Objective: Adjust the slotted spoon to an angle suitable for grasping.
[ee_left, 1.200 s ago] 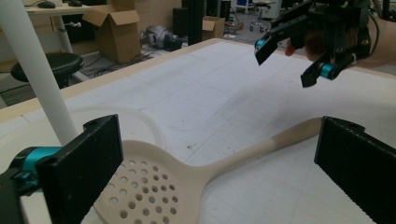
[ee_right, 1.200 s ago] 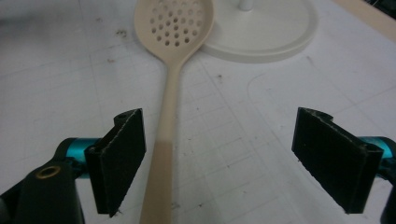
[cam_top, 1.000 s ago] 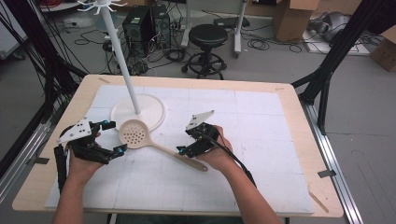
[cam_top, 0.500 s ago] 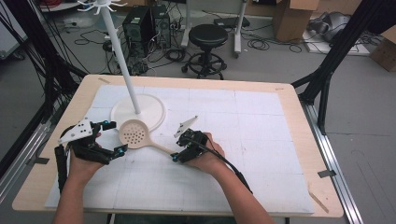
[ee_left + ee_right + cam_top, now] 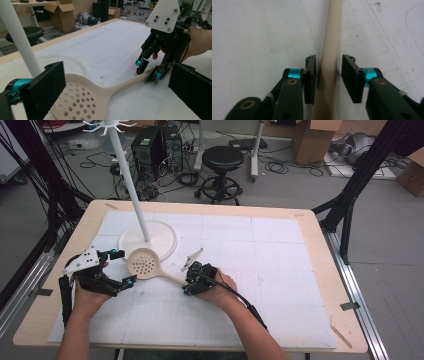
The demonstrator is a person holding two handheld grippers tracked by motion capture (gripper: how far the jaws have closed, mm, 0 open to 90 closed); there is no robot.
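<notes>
A cream slotted spoon point(image 5: 142, 263) lies flat on the white mat, its round holed bowl to the left and its handle running right. My right gripper point(image 5: 189, 282) straddles the handle point(image 5: 329, 50) near its end. Its jaws have just been closing, and a thin gap remains on each side of the handle, so it is open. My left gripper point(image 5: 124, 266) stands wide open at the spoon's bowl point(image 5: 80, 100) without touching it. The left gripper view also has the right gripper point(image 5: 148, 70) low over the handle.
A white hook stand has its round base point(image 5: 150, 240) just behind the spoon's bowl and a tall pole point(image 5: 131, 185). The white mat point(image 5: 280, 270) covers the wooden table point(image 5: 320, 240). A stool and computer towers stand on the floor beyond.
My right gripper has moved left and down along the spoon's handle and its jaws have narrowed around it. The left gripper and the spoon have stayed put.
</notes>
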